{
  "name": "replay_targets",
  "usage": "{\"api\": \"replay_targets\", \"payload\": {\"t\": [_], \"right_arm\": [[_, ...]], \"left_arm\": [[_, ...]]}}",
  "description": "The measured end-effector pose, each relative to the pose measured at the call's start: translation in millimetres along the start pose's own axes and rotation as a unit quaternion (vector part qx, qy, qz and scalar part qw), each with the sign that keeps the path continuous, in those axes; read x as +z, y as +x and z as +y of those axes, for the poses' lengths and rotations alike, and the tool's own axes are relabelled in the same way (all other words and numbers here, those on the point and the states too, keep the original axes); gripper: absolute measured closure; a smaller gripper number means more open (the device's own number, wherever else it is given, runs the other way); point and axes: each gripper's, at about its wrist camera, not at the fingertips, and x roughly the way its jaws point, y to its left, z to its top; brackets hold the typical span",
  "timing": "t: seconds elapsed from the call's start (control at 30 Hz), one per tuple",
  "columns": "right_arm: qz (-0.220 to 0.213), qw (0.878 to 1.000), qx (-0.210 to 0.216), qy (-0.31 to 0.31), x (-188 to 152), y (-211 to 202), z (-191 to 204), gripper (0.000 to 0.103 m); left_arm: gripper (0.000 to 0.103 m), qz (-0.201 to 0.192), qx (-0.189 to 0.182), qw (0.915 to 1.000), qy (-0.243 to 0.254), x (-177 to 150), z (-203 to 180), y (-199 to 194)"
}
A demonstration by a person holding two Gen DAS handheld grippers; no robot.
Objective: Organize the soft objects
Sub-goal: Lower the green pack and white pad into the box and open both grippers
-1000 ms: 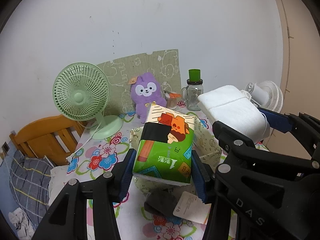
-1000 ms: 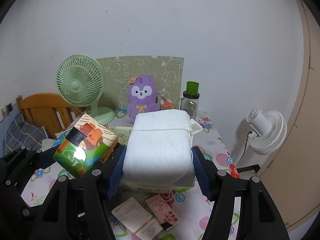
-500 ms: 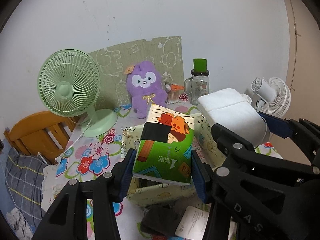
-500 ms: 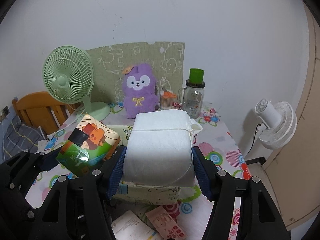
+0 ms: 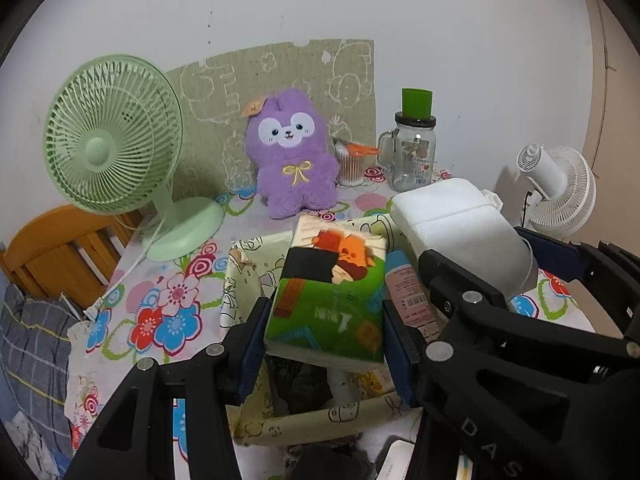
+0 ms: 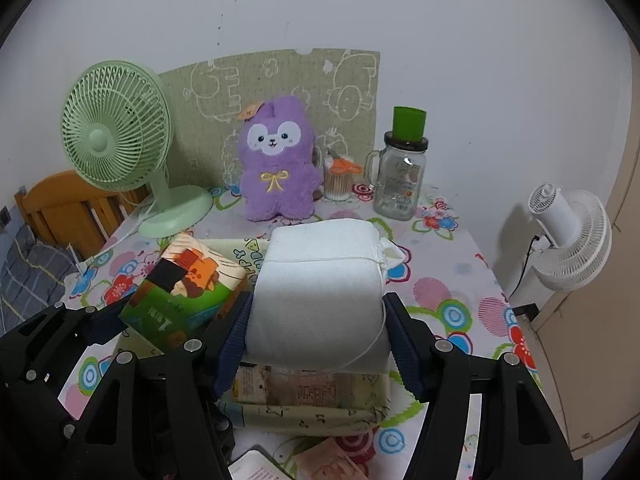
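My left gripper [image 5: 325,326] is shut on a green tissue pack [image 5: 332,292] with an orange cartoon print, held over a pale fabric storage box [image 5: 320,424]. The pack also shows in the right wrist view [image 6: 180,292]. My right gripper [image 6: 316,340] is shut on a white folded towel bundle [image 6: 320,284] tied with string, held over the same box [image 6: 312,412]. The bundle also shows in the left wrist view [image 5: 460,228]. A purple plush toy [image 6: 278,160] sits upright at the table's back.
A green desk fan [image 6: 116,132] stands at back left with its cord on the floral tablecloth [image 6: 448,264]. A glass jar with green lid [image 6: 402,172] and a cotton swab cup [image 6: 338,182] stand at back right. A white fan [image 6: 568,232] is beyond the right edge. Cards [image 6: 332,460] lie near the front.
Both grippers have moved forward and down with their loads, from in front of the fabric box to above its opening. The plush and fans look closer.
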Motion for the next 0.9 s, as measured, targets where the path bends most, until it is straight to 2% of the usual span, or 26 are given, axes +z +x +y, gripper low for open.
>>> {"api": "replay_targets", "payload": {"t": [0.07, 0.2, 0.27, 0.33, 0.4, 0.47, 0.9], "right_arm": [[0.002, 1.000, 0.000, -0.003, 0.1, 4.7, 1.8, 0.035], [0.007, 1.000, -0.004, -0.011, -0.6, 12.1, 5.7, 0.034], [0.010, 1.000, -0.002, -0.014, -0.4, 15.1, 7.1, 0.031], [0.014, 1.000, -0.006, -0.018, 0.1, 18.4, 8.7, 0.025], [0.014, 1.000, -0.010, -0.020, -0.2, 18.8, 9.3, 0.014], [0.011, 1.000, -0.010, -0.020, -0.9, 17.2, 9.3, 0.011], [0.003, 1.000, 0.010, -0.005, -7.5, -16.2, 4.0, 0.009]], "left_arm": [[0.046, 0.002, -0.001, 1.0000, -0.003, -0.6, 1.5, 4.8], [0.025, 0.008, 0.009, 0.9999, -0.007, -1.4, 6.5, 13.7], [0.024, 0.013, 0.008, 0.9998, -0.013, -2.1, 9.3, 16.8], [0.023, 0.016, 0.006, 0.9998, -0.012, -3.0, 10.2, 18.5], [0.018, 0.019, 0.006, 0.9998, -0.009, -3.8, 10.9, 19.0], [0.017, 0.020, 0.007, 0.9998, -0.008, -4.4, 11.4, 17.6], [0.011, 0.004, 0.021, 0.9998, 0.002, -8.4, 1.7, -18.2]]}}
